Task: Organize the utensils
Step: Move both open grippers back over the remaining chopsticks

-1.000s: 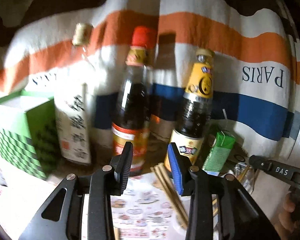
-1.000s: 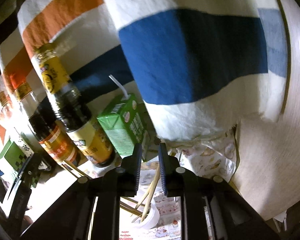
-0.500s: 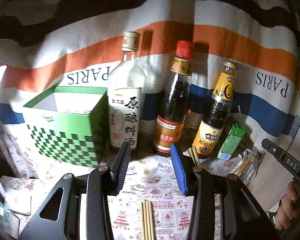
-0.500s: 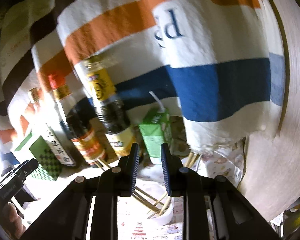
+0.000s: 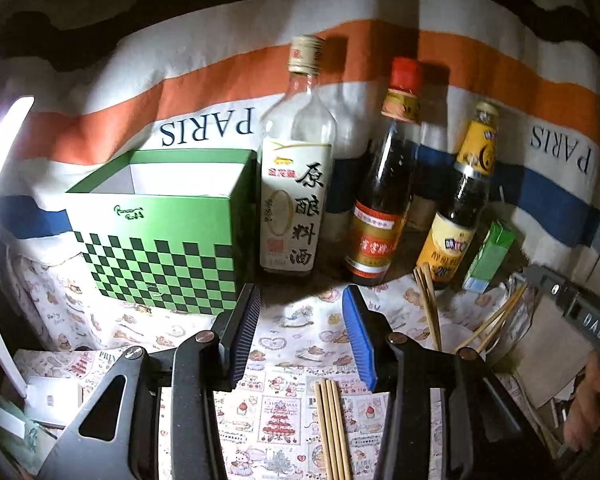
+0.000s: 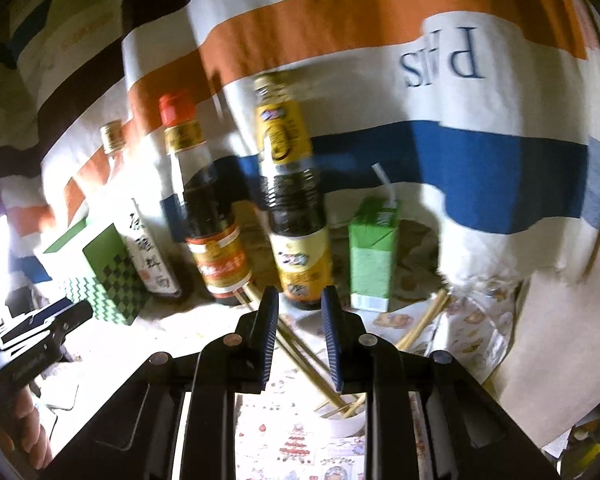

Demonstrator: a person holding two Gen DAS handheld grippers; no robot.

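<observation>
1. Both tools are up above the table and hold nothing. The left gripper (image 5: 300, 332) has its jaws wide open. The right gripper (image 6: 298, 330) has its jaws a little open.
2. Loose chopsticks (image 5: 332, 428) lie flat just under the left jaws. More chopsticks stand in a small white cup (image 6: 346, 424).
3. Next, I think, the loose ones get pinched and dropped in the cup.
4. The striped cloth (image 5: 204, 128) says "PARIS". The bottle labels are in Chinese.

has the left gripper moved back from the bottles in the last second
Yes. The left gripper has pulled back from the red-capped bottle, which now looks smaller and farther.
</observation>
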